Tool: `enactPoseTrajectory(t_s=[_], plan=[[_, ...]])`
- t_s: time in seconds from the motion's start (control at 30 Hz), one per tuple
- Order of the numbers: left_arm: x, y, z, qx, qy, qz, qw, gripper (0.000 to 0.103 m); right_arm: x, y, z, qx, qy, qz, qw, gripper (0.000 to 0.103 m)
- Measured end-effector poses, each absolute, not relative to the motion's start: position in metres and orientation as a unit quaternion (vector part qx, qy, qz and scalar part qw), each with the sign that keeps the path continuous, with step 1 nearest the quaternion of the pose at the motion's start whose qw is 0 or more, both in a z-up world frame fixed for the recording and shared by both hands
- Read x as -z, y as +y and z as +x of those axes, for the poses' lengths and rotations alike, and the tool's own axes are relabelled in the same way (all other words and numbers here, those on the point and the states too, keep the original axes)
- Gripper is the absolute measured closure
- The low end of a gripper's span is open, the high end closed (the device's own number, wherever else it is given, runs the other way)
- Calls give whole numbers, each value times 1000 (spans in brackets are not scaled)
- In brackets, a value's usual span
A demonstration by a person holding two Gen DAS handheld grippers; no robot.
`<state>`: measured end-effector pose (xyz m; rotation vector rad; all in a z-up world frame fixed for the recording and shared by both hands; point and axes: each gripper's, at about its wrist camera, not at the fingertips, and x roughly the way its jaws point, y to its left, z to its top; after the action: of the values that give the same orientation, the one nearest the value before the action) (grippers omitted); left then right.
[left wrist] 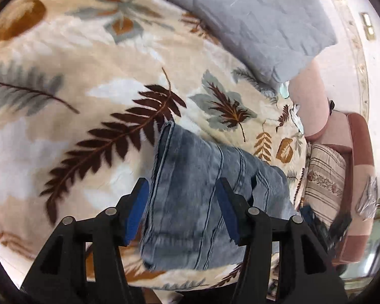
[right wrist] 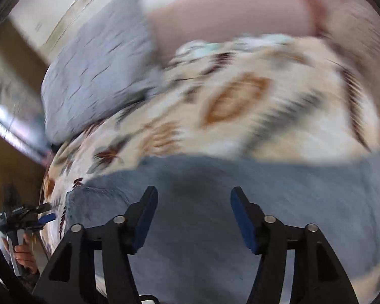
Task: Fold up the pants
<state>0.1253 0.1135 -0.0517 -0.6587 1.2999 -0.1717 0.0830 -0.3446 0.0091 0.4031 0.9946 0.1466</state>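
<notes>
Light blue denim pants (left wrist: 200, 197) lie folded into a compact stack on a cream blanket with leaf prints (left wrist: 88, 76), near the bed's front edge. My left gripper (left wrist: 183, 192) is open, its blue-padded fingers apart above the stack, holding nothing. In the blurred right wrist view the pants (right wrist: 240, 190) fill the lower half. My right gripper (right wrist: 193, 202) is open above the denim and empty. The left gripper (right wrist: 41, 214) shows at far left, held by a hand.
A grey pillow (left wrist: 261, 25) lies at the head of the bed; it also shows in the right wrist view (right wrist: 98, 71). A pink padded headboard (left wrist: 311, 96) and a striped cushion (left wrist: 326, 177) stand to the right. The leaf blanket (right wrist: 240, 101) extends beyond the pants.
</notes>
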Motion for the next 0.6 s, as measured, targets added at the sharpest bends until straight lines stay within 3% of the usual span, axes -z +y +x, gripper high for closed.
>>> enactPoseTrajectory(t_s=[0.17, 0.3, 0.43, 0.47, 0.53, 0.6], plan=[[80, 113, 149, 95, 624, -306, 713, 42, 14, -276, 180, -93, 529, 116, 836, 38], [95, 108, 160, 124, 641, -305, 693, 40, 50, -246, 206, -117, 591, 61, 796, 40], [95, 89, 150, 175, 637, -279, 697, 40, 58, -229, 168, -153, 580, -14, 800, 90], [95, 85, 148, 177, 638, -274, 697, 43, 55, -228, 162, -146, 573, -23, 806, 98], [88, 77, 140, 185, 633, -266, 703, 66, 44, -229, 151, -129, 560, -25, 818, 101], [76, 69, 134, 182, 613, -238, 731, 69, 17, -230, 143, -124, 512, -29, 849, 101]])
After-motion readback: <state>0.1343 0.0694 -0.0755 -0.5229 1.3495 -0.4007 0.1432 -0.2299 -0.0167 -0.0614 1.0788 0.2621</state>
